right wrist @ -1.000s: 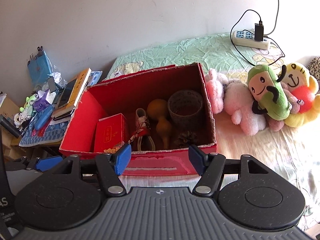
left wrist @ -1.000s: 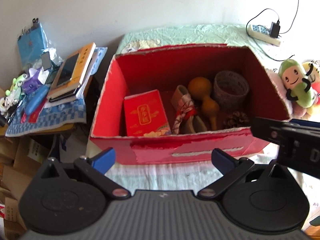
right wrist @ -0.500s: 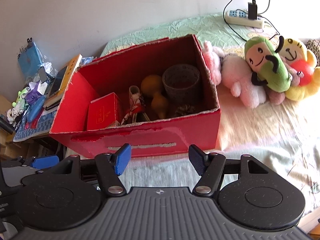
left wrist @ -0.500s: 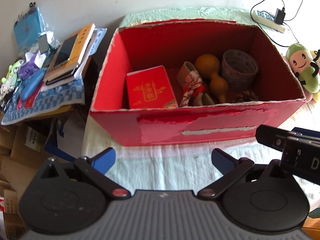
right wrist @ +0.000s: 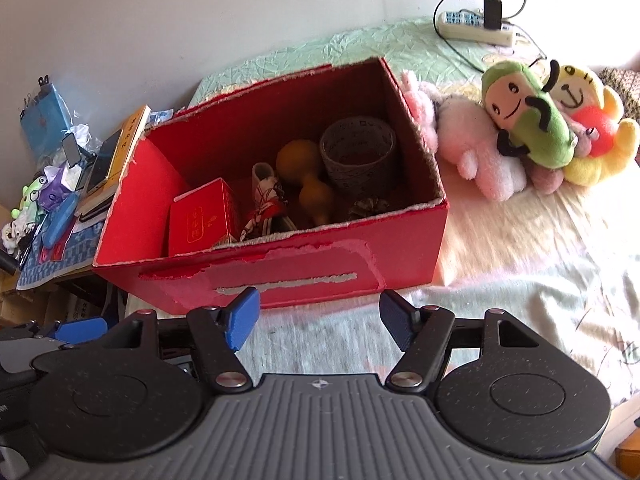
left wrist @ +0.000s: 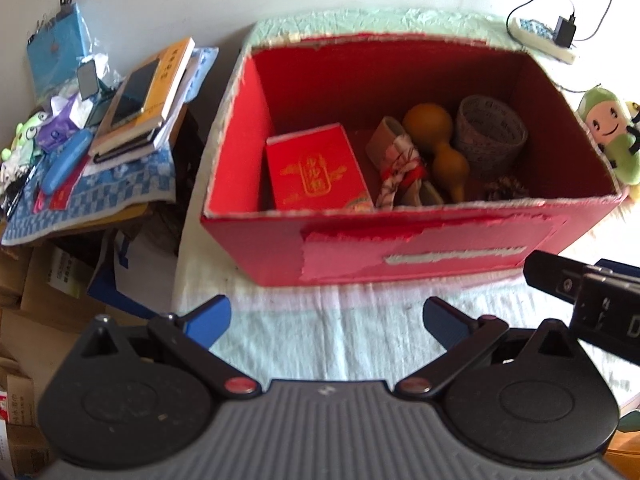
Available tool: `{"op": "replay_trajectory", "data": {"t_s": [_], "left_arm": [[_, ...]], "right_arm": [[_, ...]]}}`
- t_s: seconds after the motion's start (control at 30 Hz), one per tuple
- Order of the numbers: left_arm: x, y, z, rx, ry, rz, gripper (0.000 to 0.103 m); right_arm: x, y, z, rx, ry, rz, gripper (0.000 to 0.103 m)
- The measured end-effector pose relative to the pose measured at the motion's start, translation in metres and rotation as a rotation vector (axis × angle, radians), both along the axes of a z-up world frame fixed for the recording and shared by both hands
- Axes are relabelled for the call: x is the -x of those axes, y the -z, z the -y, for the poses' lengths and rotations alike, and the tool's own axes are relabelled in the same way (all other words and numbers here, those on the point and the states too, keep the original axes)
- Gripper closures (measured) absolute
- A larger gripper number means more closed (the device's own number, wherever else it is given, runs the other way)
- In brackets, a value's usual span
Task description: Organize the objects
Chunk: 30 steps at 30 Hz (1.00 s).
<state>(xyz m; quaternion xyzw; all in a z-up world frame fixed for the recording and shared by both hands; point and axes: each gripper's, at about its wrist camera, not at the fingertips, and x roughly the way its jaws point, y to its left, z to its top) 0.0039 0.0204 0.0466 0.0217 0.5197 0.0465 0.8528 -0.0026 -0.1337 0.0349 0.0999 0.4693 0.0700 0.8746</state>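
two grippers poised before a red box (left wrist: 420, 248) on a bed.
left gripper (left wrist: 326, 318) and right gripper (right wrist: 318, 318) hang spread and empty; a gourd (right wrist: 306, 174) lies inside.

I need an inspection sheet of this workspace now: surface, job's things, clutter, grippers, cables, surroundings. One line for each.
Surface: bed with pale green sheet, wrinkled, bare in front of the box.
Job's things: open red box holds a small red carton, a gourd, a woven cup, a pine cone and a cloth bundle.
Clutter: plush toys right of the box; books and a phone on a crowded side table.
Grippers: left gripper open, empty; right gripper open, empty.
Cables: power strip with a charger plugged in, on the bed's far end.
Surroundings: white wall; cardboard cartons beneath the side table.
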Motion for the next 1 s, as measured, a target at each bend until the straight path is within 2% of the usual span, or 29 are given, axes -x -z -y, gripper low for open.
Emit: {"op": "replay_trajectory", "data": {"t_s": [0.23, 0.63, 1.0], "left_arm": [[-0.006, -0.014, 0.004, 0.005, 0.014, 0.044, 0.001], [-0.019, -0.038, -0.001, 0.0, -0.002, 0.124, 0.001], [-0.037, -0.036, -0.007, -0.05, -0.025, 0.146, 0.001]], "right_arm": [[-0.002, -0.016, 0.0, 0.068, 0.007, 0.071, 0.033], [-0.016, -0.04, -0.001, 0.123, 0.014, 0.175, 0.033], [-0.04, -0.037, -0.009, 0.121, 0.009, 0.173, 0.032]]}}
